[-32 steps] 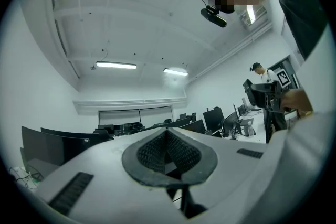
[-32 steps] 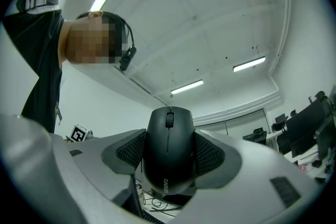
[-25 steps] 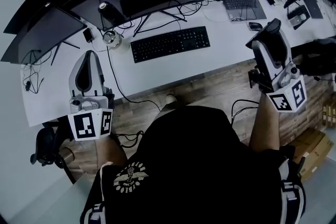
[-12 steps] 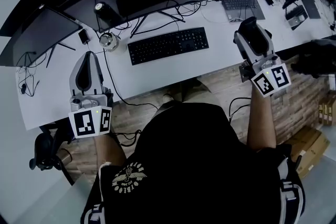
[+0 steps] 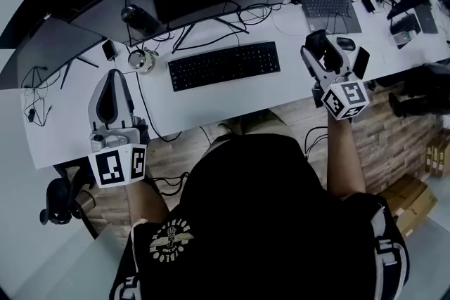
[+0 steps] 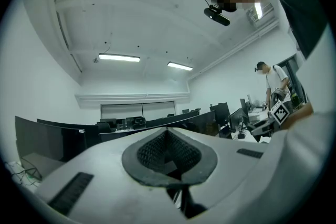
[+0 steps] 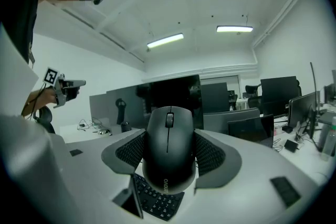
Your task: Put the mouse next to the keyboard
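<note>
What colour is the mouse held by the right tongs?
Black mouse, clearest in the right gripper view.

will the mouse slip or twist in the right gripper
Likely rigid: the mouse holds its shape between the right gripper's textured pads. Its smooth rounded shell is pinched only at the sides, so it may pivot if jolted.

mouse [image 7: 168, 136]: black, gripped in right hand-held gripper [image 7: 169, 155] | keyboard [image 5: 223, 65]: black, flat on desk [image 5: 211, 105]
</note>
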Action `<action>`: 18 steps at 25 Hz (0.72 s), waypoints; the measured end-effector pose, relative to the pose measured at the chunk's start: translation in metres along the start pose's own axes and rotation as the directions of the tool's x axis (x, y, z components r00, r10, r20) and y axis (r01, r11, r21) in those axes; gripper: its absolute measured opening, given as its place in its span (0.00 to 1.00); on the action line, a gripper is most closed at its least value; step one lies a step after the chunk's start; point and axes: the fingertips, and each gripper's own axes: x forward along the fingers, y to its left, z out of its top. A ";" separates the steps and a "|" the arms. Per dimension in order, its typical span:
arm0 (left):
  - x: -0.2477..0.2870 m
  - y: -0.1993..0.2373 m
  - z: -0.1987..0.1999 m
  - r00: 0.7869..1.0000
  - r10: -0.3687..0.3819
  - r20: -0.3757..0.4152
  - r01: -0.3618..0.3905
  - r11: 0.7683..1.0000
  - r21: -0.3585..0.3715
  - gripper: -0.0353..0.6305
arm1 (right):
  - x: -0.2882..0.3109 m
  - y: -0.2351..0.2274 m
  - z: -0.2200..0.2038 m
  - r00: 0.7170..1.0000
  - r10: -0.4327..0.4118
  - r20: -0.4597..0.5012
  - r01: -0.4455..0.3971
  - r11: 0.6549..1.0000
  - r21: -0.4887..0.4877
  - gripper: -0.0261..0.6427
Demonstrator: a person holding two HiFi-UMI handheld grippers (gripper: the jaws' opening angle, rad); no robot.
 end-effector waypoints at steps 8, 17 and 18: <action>0.021 0.001 -0.011 0.999 0.017 -0.047 -0.016 1.000 0.011 0.06 | 0.032 -0.030 -0.068 0.992 -0.018 -0.127 0.023 0.999 0.034 0.47; 0.033 0.002 -0.016 0.996 0.038 -0.075 -0.036 0.999 0.025 0.06 | 0.052 -0.063 -0.147 0.959 -0.044 -0.281 0.072 0.993 0.088 0.47; 0.034 0.003 -0.016 0.996 0.040 -0.078 -0.038 0.999 0.027 0.06 | 0.053 -0.067 -0.157 0.952 -0.048 -0.303 0.078 0.993 0.086 0.47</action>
